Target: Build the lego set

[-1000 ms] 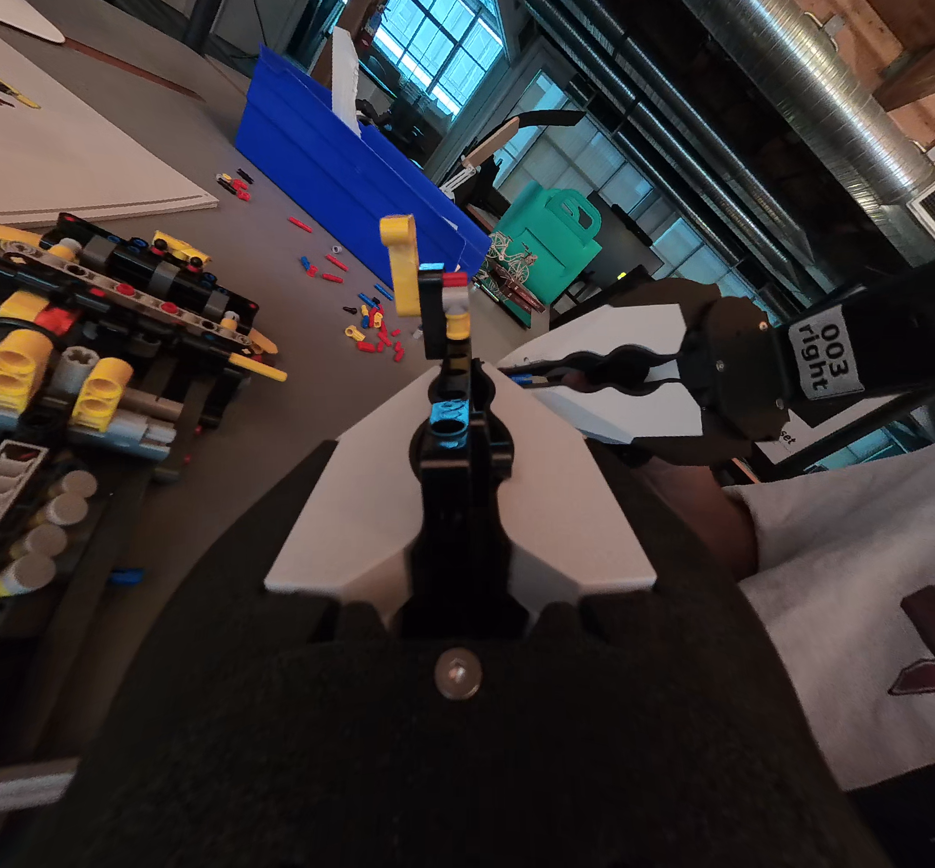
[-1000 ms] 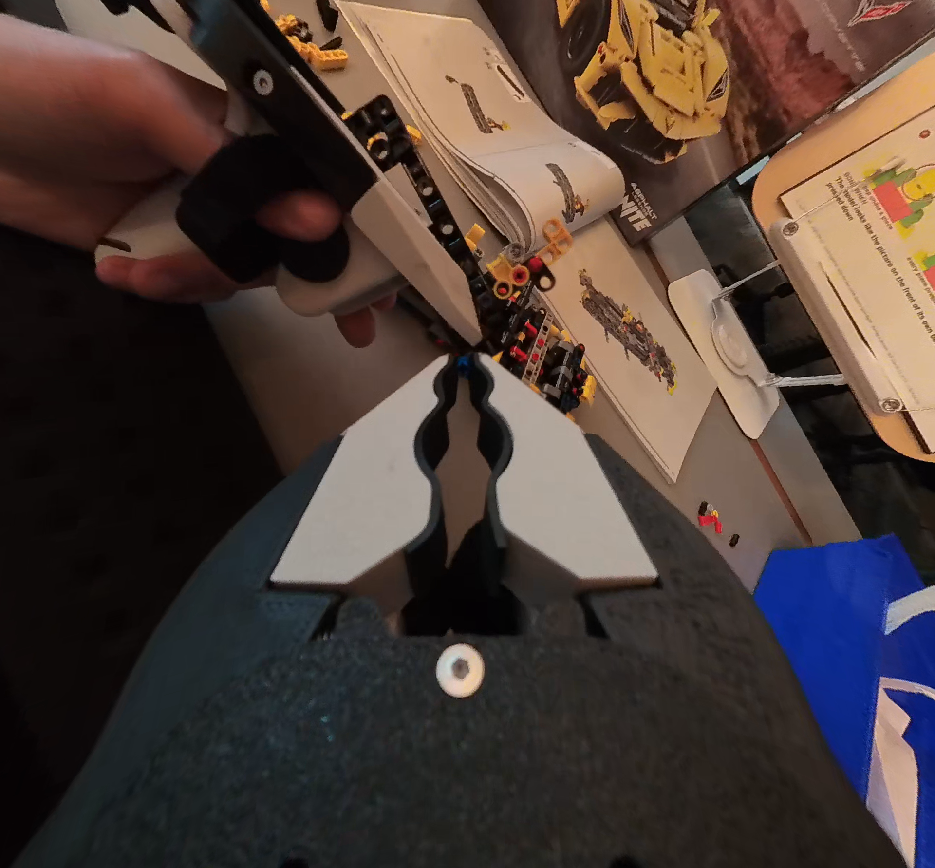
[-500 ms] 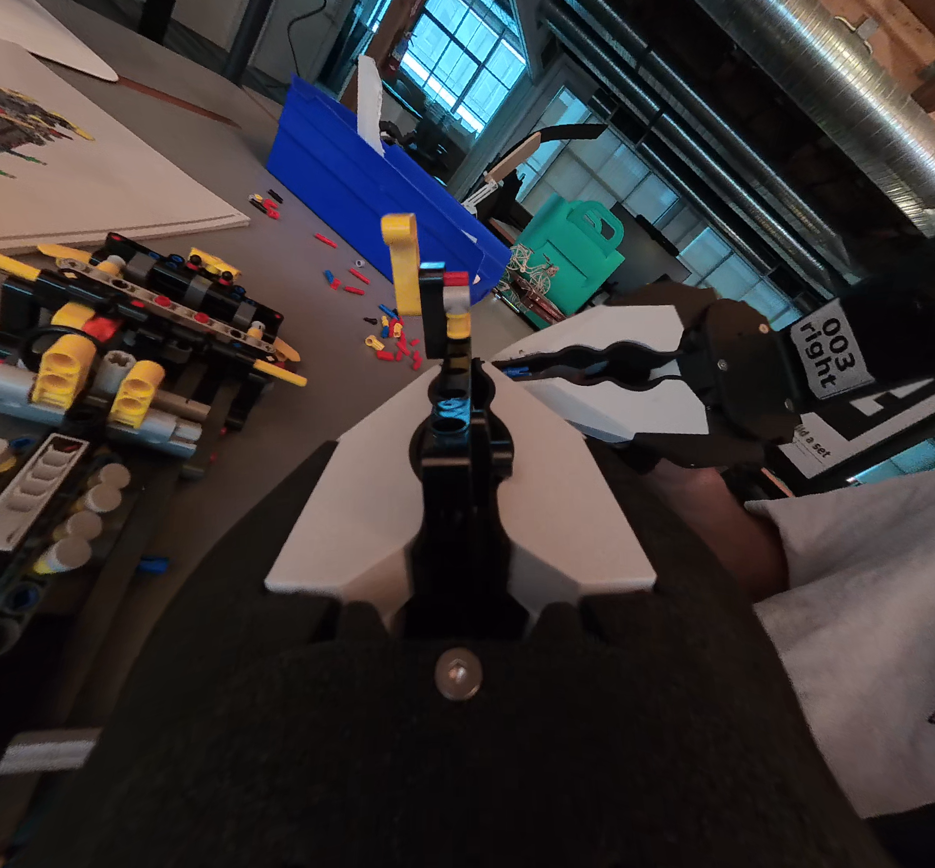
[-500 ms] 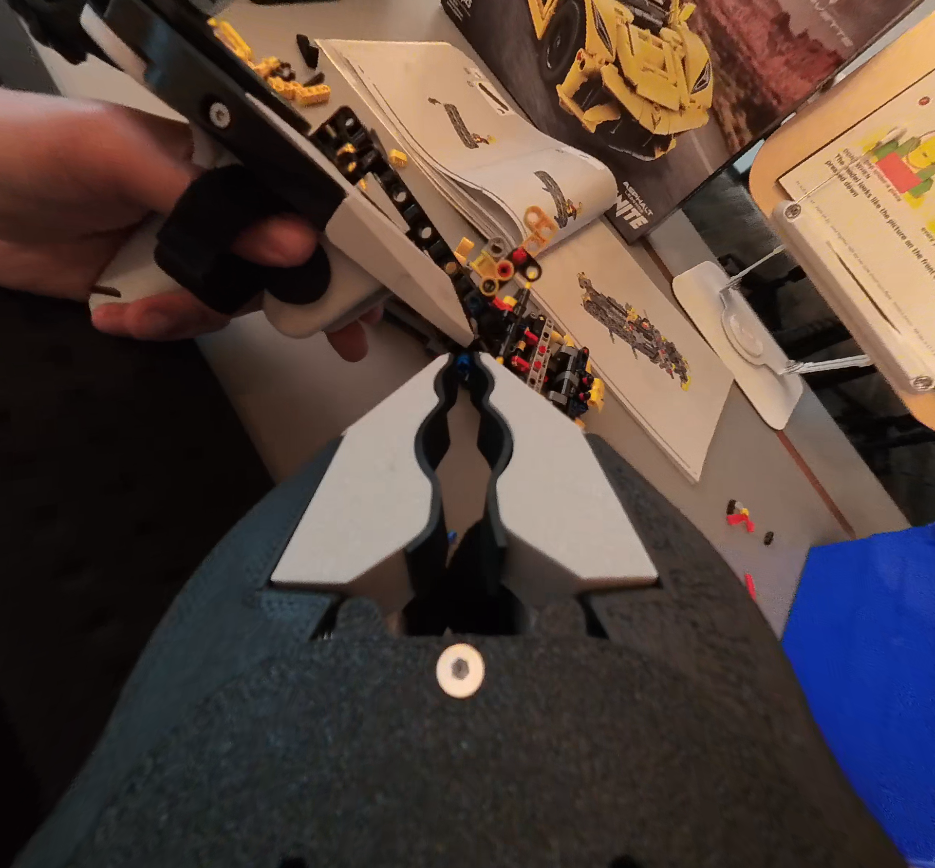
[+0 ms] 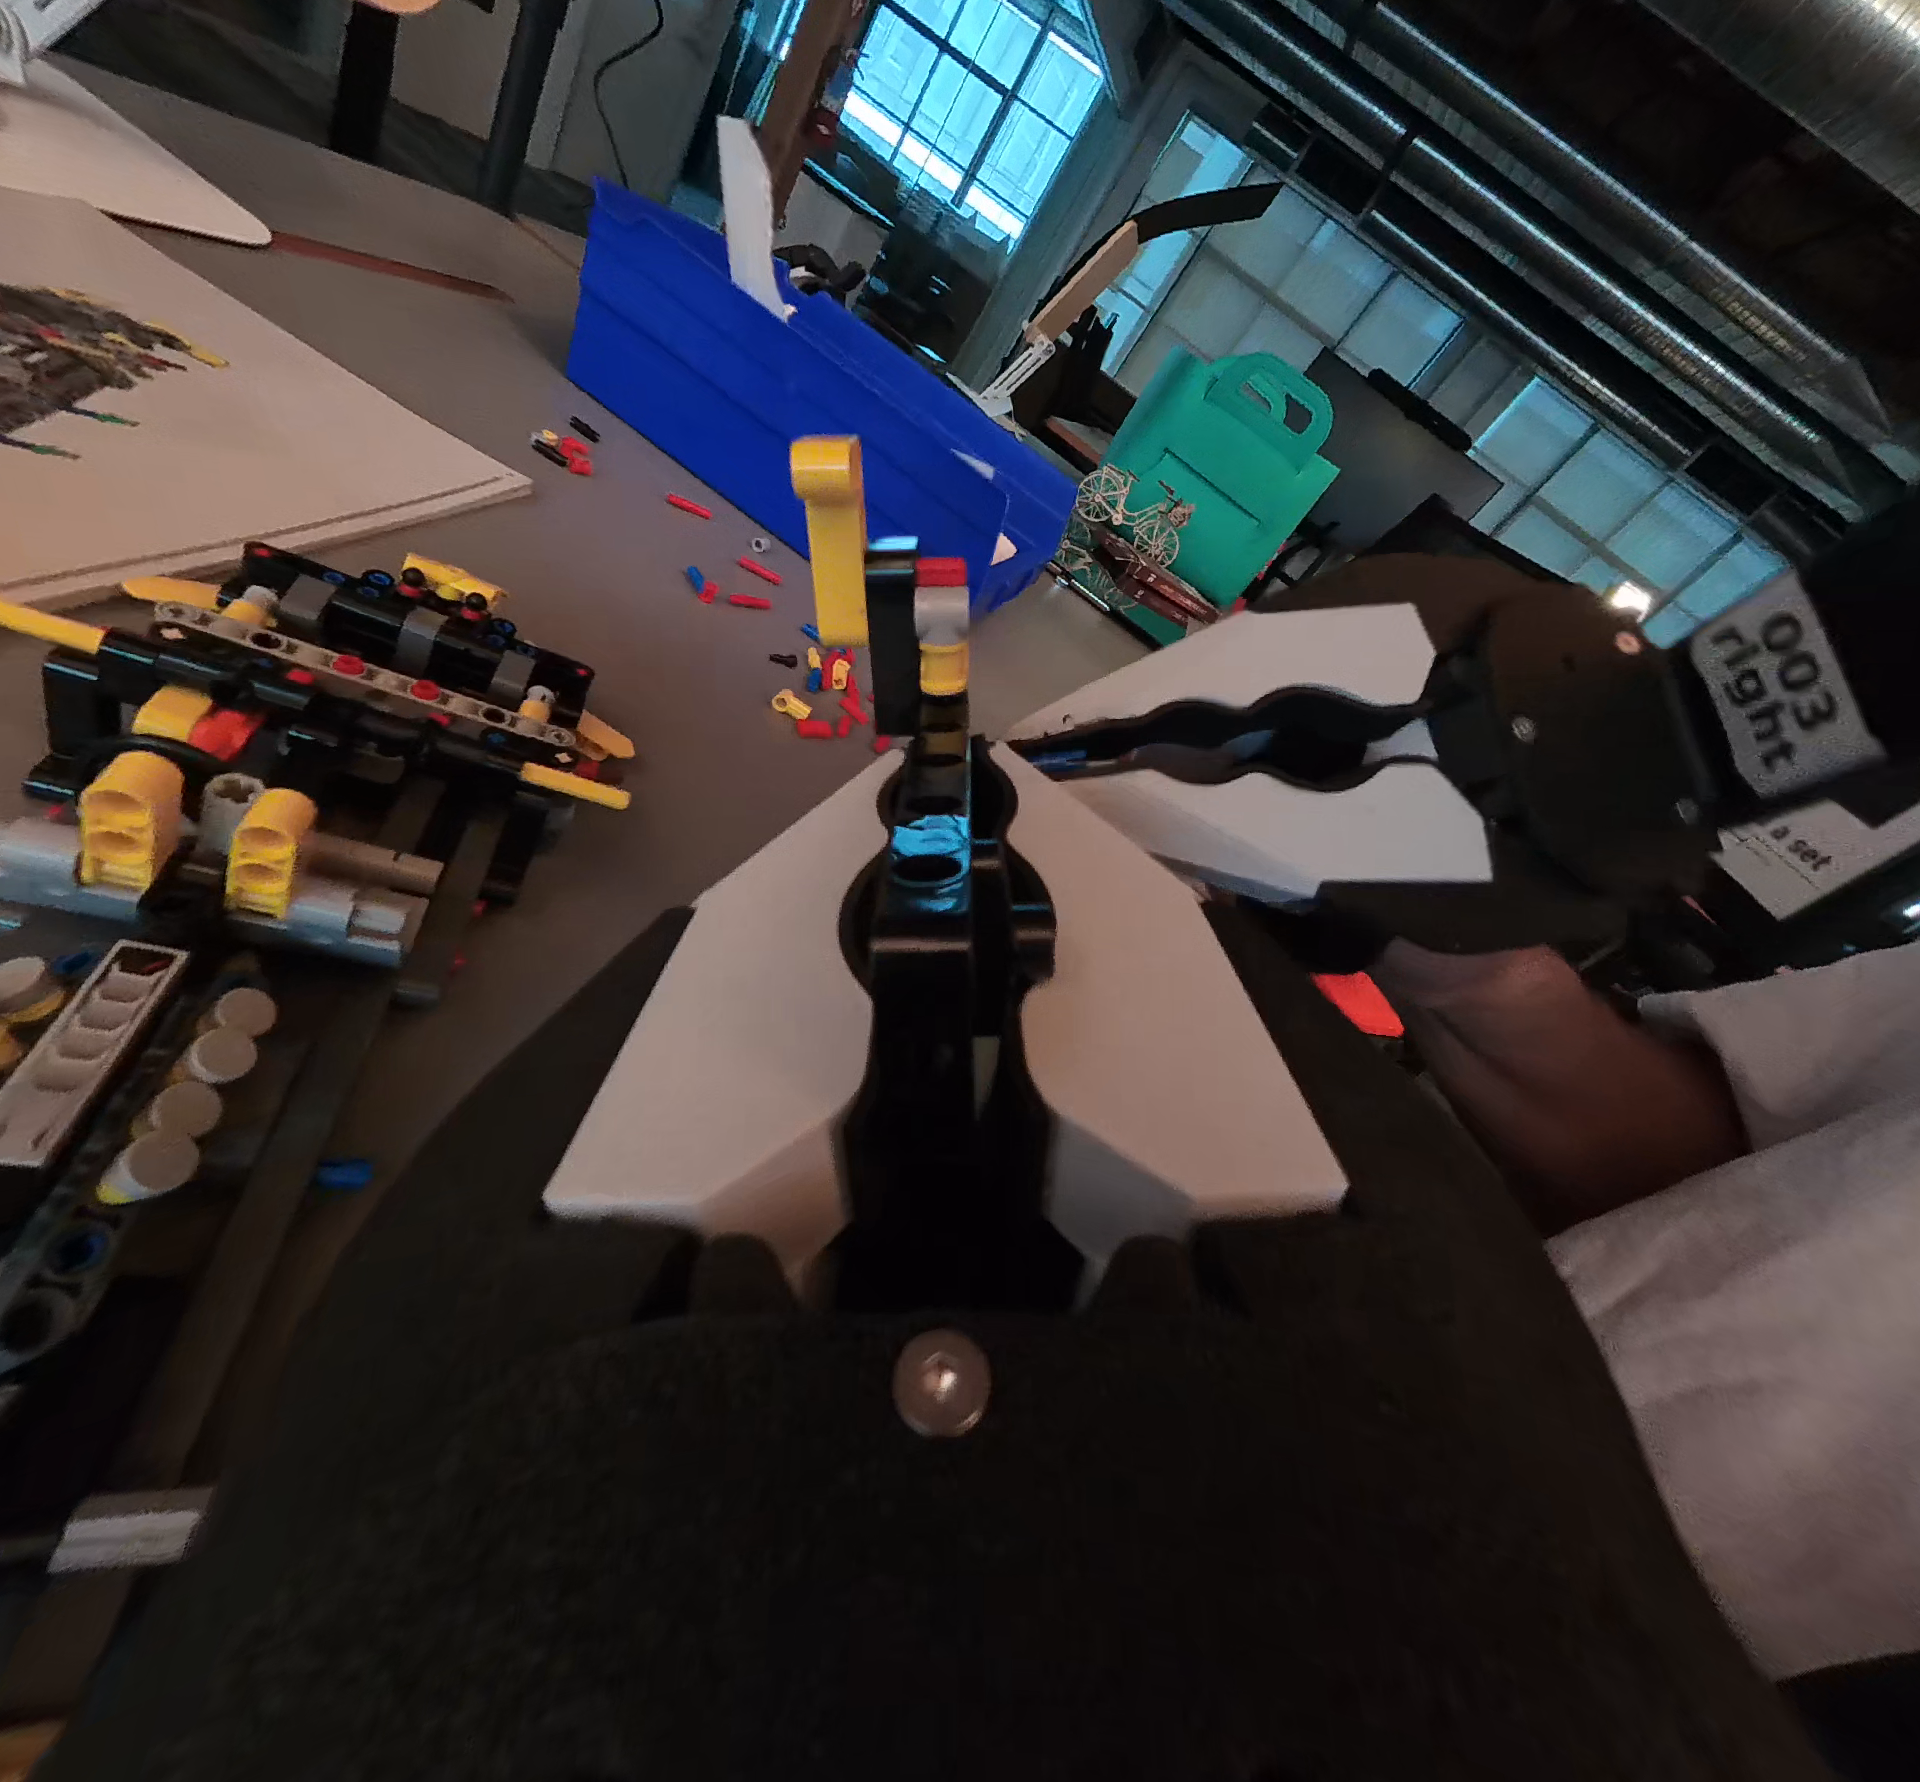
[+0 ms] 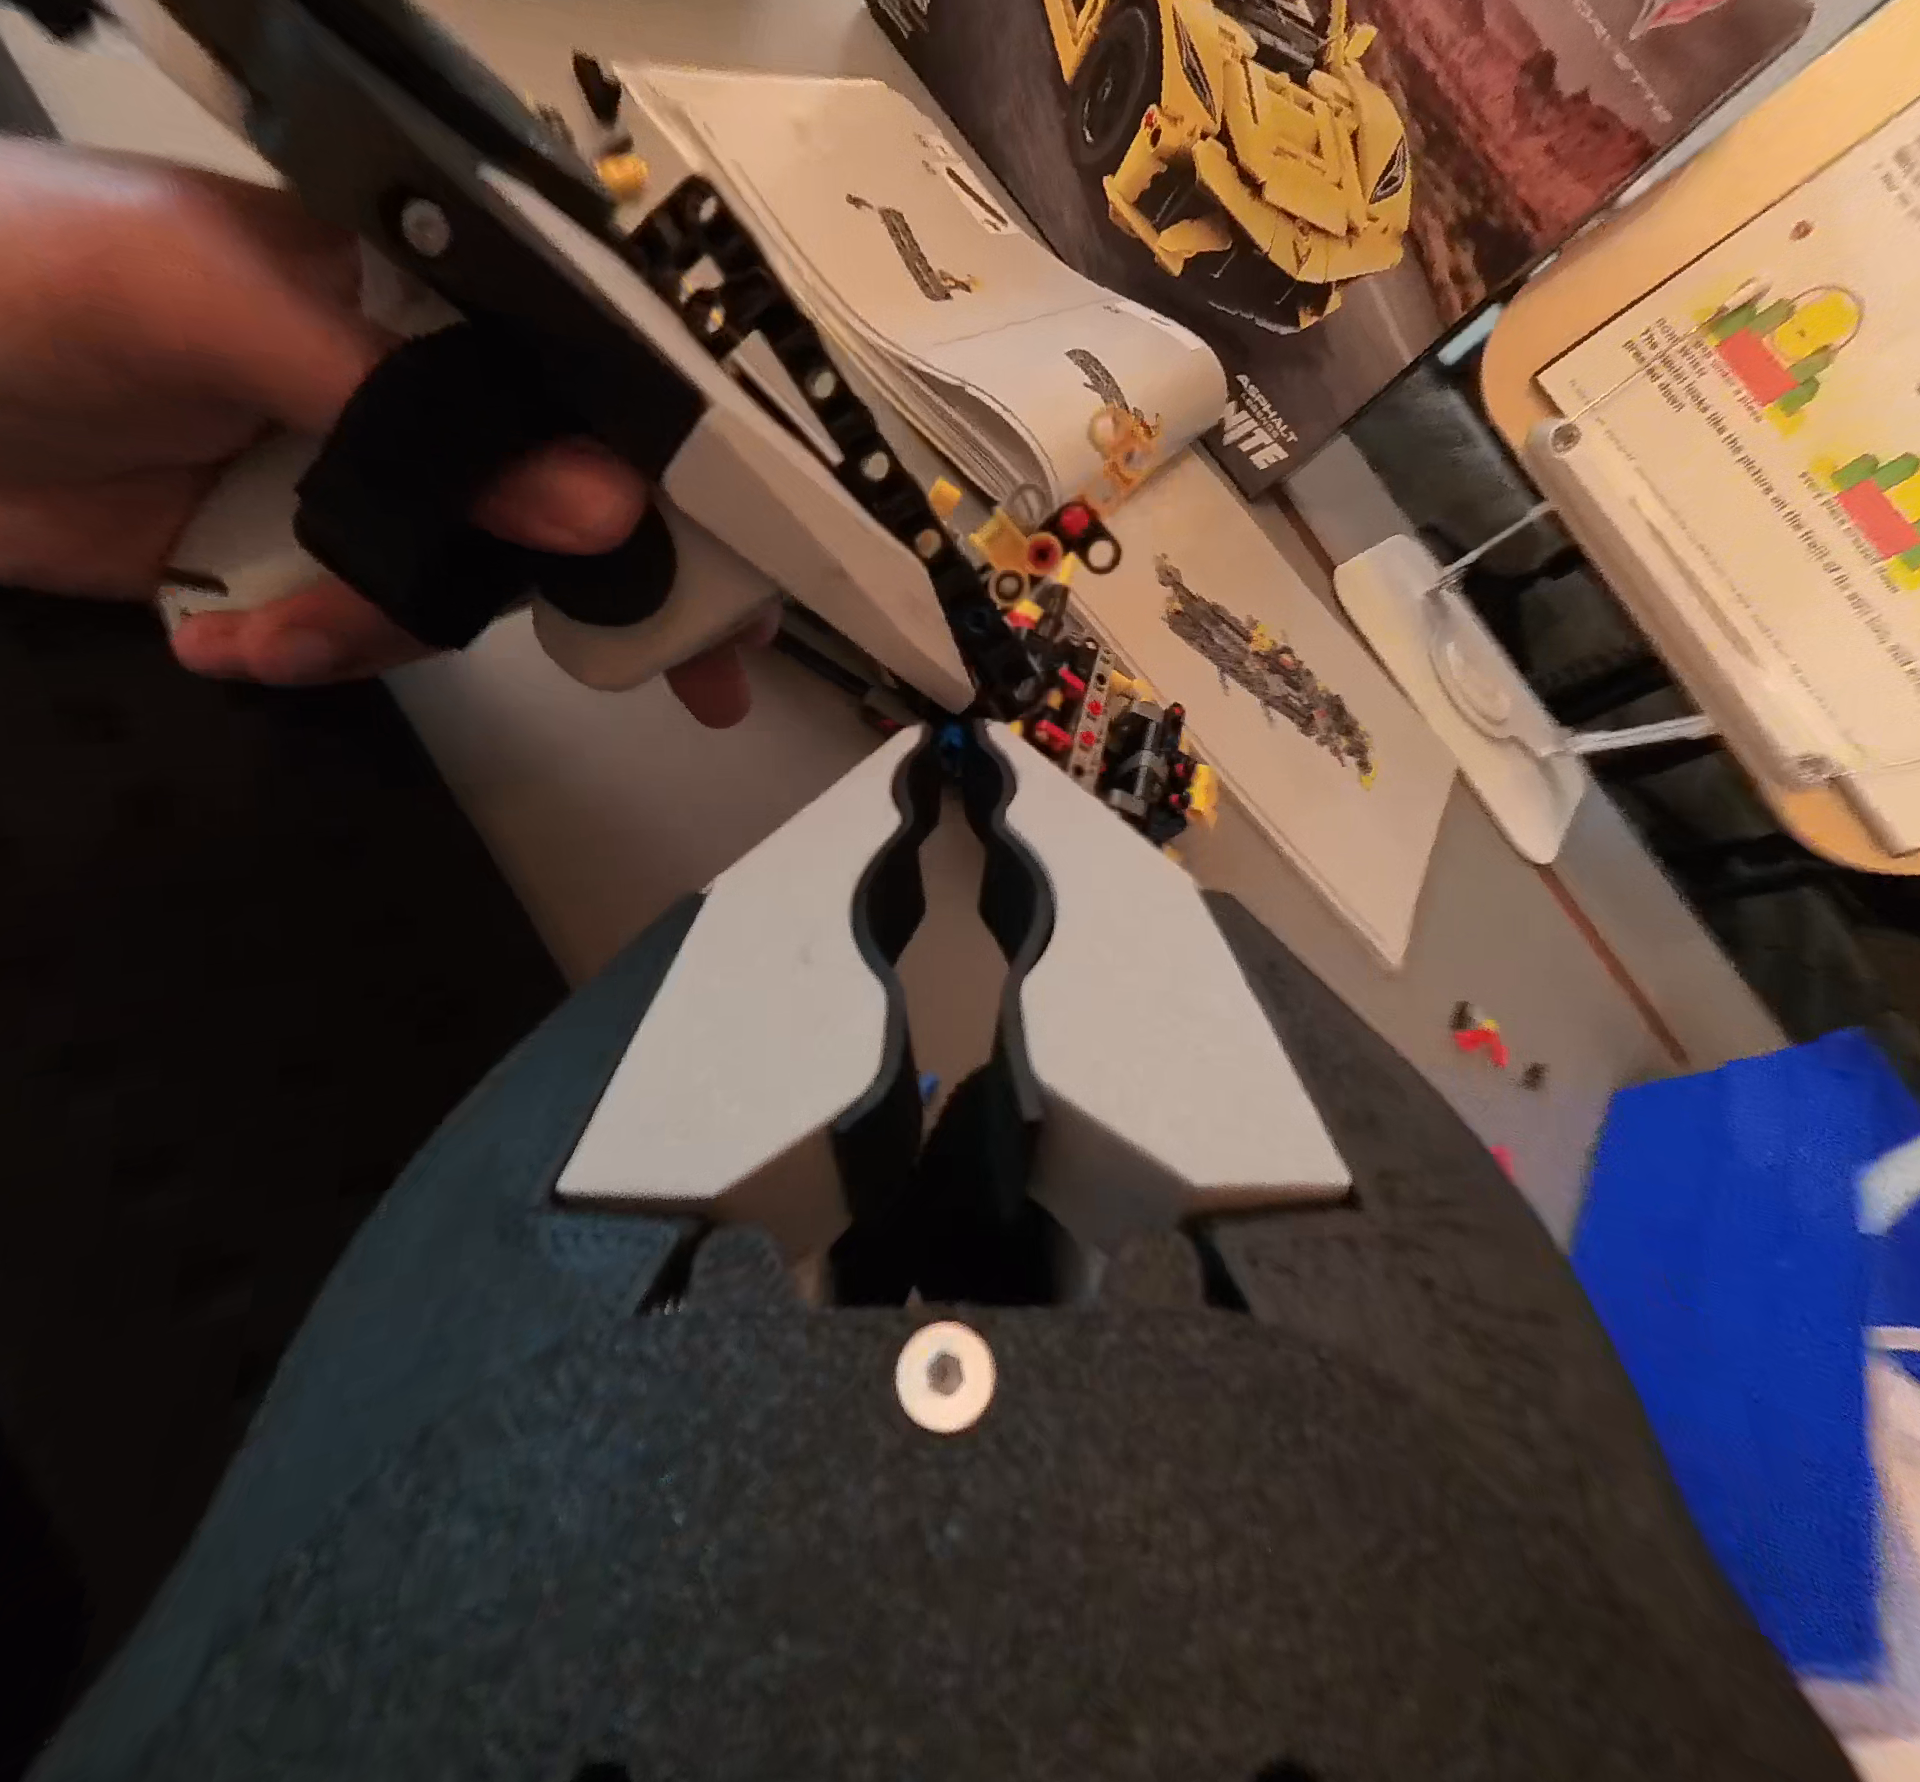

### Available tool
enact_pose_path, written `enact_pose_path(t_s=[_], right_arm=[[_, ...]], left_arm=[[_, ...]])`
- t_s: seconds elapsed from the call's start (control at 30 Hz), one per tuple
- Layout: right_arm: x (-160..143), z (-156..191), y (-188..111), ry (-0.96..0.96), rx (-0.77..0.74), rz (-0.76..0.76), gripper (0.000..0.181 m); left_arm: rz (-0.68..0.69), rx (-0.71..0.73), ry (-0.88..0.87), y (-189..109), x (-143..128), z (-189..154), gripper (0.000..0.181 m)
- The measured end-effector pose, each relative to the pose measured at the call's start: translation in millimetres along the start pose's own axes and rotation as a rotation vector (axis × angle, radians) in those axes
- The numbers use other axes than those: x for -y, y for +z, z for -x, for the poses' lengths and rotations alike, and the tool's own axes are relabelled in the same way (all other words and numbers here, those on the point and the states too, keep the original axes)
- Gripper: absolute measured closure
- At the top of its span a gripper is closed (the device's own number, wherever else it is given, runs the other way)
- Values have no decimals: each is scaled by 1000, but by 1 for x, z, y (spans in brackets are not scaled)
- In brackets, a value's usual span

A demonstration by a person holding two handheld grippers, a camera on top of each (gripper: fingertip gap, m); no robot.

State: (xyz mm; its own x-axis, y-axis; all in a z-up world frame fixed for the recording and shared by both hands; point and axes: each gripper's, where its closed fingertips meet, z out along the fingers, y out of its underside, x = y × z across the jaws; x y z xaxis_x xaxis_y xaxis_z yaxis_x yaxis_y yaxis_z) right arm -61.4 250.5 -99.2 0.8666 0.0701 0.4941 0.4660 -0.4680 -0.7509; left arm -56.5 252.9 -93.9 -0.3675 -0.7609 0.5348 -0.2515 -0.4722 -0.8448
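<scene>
While left gripper clamps black beam, right gripper apparently pinches blue pin

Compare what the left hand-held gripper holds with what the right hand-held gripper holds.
1. The left hand-held gripper grips a long black Lego beam assembly with yellow, grey and red parts; the right hand-held gripper pinches a small blue pin.
2. The beam assembly juts far past its fingertips; the pin barely shows.
Shared: both are shut on Lego parts, tips nearly meeting above the table.

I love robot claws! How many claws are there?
2: the left claw grips a black lego beam; the right claw, just beside it, pinches a small blue pin.
</scene>
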Motion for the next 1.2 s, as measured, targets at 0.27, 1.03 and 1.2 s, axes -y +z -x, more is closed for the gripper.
enact_pose_path(t_s=[0.27,1.03,1.2], right_arm=[[-9,2,-1,-157,-77,24,177],[-3,-8,0,811,23,-306,178],[9,-8,-7,376,-189,-291,178]], left_arm=[[55,7,5,5,-8,1,172],[7,32,35,7,1,0,172],[-50,-69,-67,2,10,-7,172]])
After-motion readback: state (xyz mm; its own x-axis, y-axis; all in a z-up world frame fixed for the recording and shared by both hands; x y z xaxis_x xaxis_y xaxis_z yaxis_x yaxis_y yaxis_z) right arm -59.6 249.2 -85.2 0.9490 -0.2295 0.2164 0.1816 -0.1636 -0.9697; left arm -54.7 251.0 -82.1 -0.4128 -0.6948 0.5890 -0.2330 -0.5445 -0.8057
